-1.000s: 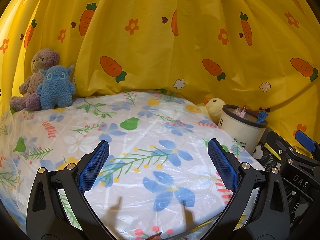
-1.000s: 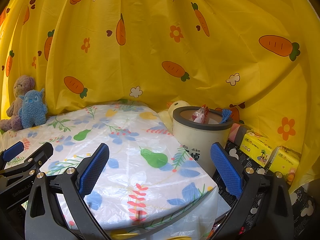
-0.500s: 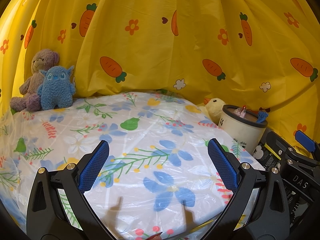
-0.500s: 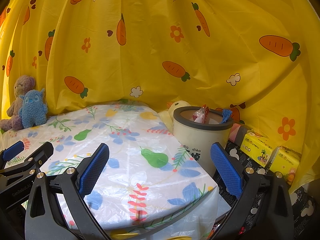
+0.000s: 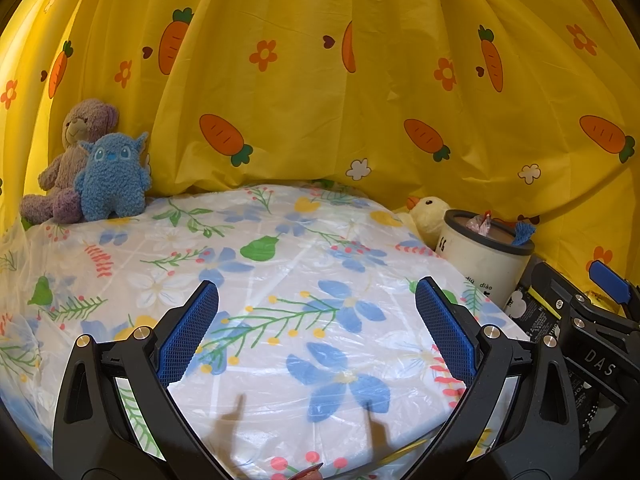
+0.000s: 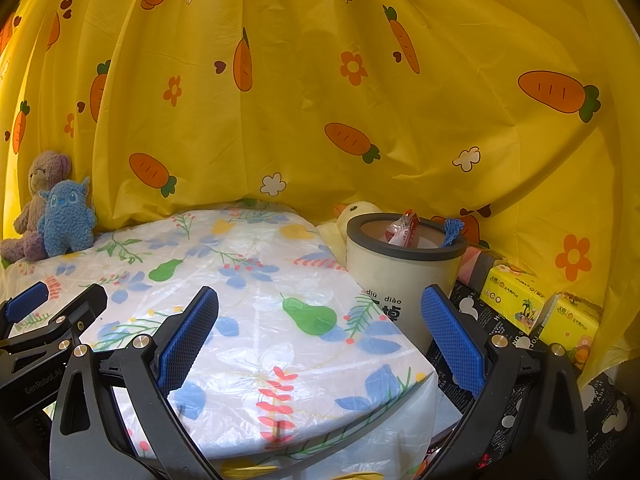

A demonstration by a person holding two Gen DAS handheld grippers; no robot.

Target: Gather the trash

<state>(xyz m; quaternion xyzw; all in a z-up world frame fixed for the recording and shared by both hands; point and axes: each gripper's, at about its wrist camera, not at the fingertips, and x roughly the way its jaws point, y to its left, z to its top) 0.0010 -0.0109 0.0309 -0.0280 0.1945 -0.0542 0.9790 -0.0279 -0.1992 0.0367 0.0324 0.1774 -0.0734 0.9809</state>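
Both hand-held grippers are being held just above a round table [image 5: 280, 264] covered in flower-printed plastic. The left gripper [image 5: 316, 332] is being kept spread wide with nothing between its blue pads [image 5: 188, 336], and the right gripper [image 6: 320, 332] is likewise being kept spread and empty. Against the views of half a second and a full second earlier, almost nothing is being changed: the framing in both wrist views is staying the same apart from a very slight drift in the right one. The trash is being shown already inside the white bin [image 6: 400, 276] standing beside the table's right edge: a red-and-white wrapper [image 6: 404, 232] and a blue tasselled scrap [image 6: 452, 230] are protruding above its dark rim. No loose litter is being seen on the tabletop; only a blue plush toy [image 5: 112, 180] and a bear [image 5: 76, 148] are sitting at its far left, and a yellow duck toy [image 5: 428, 216] is lying behind the bin. The stillness and the open, empty fingers are being read as a sign that collection is probably at or near its end.
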